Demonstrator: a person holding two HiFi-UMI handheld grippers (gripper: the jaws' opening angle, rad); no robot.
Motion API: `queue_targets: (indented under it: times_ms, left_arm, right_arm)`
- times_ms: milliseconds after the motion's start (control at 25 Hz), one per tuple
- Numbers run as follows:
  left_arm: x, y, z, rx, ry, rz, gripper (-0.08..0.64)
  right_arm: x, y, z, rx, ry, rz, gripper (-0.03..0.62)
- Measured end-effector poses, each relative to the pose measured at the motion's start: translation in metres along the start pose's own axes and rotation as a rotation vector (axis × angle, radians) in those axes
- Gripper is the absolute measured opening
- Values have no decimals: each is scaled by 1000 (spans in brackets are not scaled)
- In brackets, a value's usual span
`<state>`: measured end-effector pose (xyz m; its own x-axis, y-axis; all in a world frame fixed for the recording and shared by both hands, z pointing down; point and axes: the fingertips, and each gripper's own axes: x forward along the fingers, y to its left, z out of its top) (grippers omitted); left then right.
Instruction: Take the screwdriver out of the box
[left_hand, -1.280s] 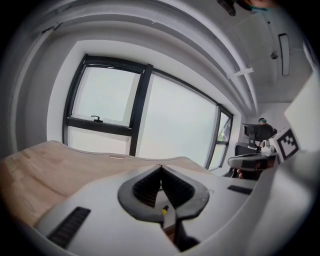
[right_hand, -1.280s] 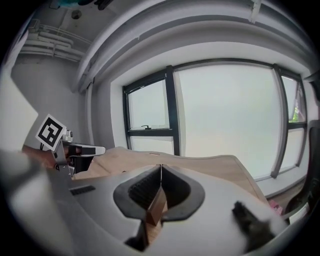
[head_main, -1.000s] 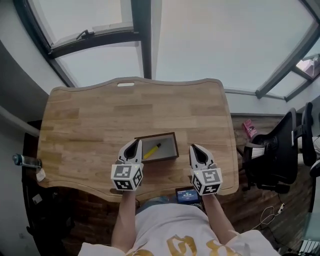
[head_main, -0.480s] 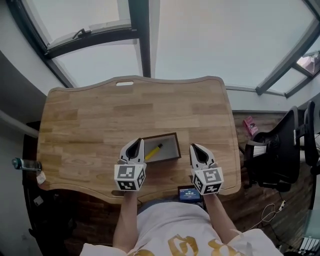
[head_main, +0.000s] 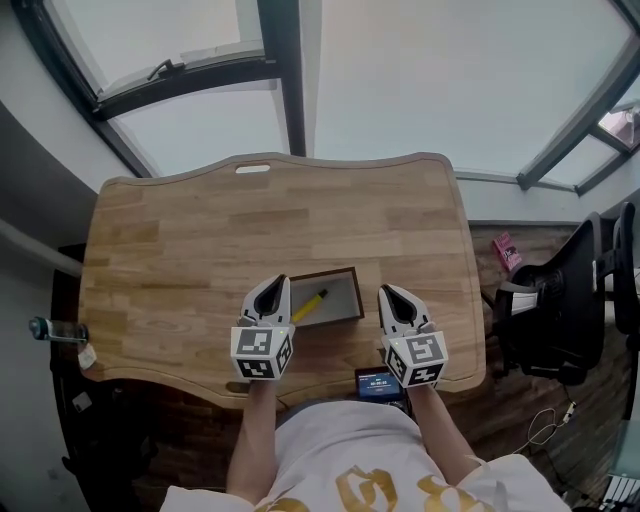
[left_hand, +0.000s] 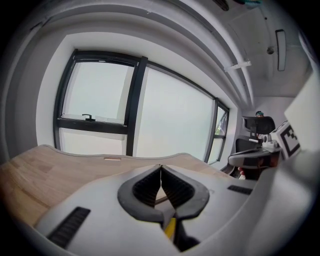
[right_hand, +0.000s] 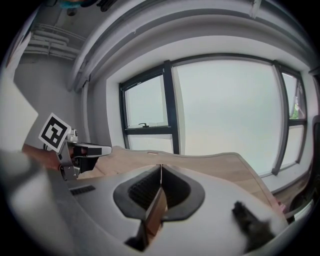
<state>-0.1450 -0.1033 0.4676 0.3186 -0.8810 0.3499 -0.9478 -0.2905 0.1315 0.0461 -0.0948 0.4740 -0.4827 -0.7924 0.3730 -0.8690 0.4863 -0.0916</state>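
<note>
A wide window (head_main: 420, 80) with dark frames fills the ground beyond the far side of the box (head_main: 325, 272). The wooden table (head_main: 200, 250) carries the box, which sits near its front edge, a little right of the middle. The person, in a white shirt (head_main: 340, 460) with gold print, stands on the near side of the box, with both forearms reaching toward it. A black office chair (head_main: 555, 310) stands well to the right of the box, off the table.

The box is small and open-topped, with dark brown walls and a pale grey floor.

The left gripper (head_main: 275, 287) lies just beside the box's left wall, nose forward. Its jaws are closed tip to tip with nothing clamped between them. The right gripper (head_main: 388, 293) lies just beside the box's right wall. Its jaws are likewise pressed together and grip nothing. Each carries its marker cube on the end nearest the person.

A small lit screen (head_main: 378, 384) sits at the table's front edge, on the near right of the box.

The screwdriver (head_main: 307, 303) lies inside the box on the left half of its floor, slanted, with the yellow handle toward the near left corner and the dark tip pointing up and right. Neither gripper touches it.

A bottle (head_main: 50, 329) shows far to the left of the box, past the table's edge.
</note>
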Motion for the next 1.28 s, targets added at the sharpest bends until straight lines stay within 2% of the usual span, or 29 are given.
queue_targets:
  times_ms: [200, 440, 560, 760, 920, 1280]
  left_arm:
    - [3, -2, -8, 14, 24, 0, 14]
    - [10, 0, -23, 47, 92, -15, 15]
    - [15, -2, -35, 84, 164, -23, 15]
    - [26, -12, -57, 115, 300, -84, 15]
    - [34, -20, -66, 133, 371, -130, 15]
    - [49, -35, -89, 236, 529, -224, 15]
  right_arm:
    - [1, -2, -9, 19, 14, 6, 32]
    - [9, 0, -11, 17, 26, 20, 32]
    - [12, -1, -14, 21, 35, 22, 32]
    - [19, -6, -18, 33, 49, 26, 32]
    - [27, -9, -23, 48, 60, 26, 32]
    - [43, -19, -32, 75, 81, 35, 32]
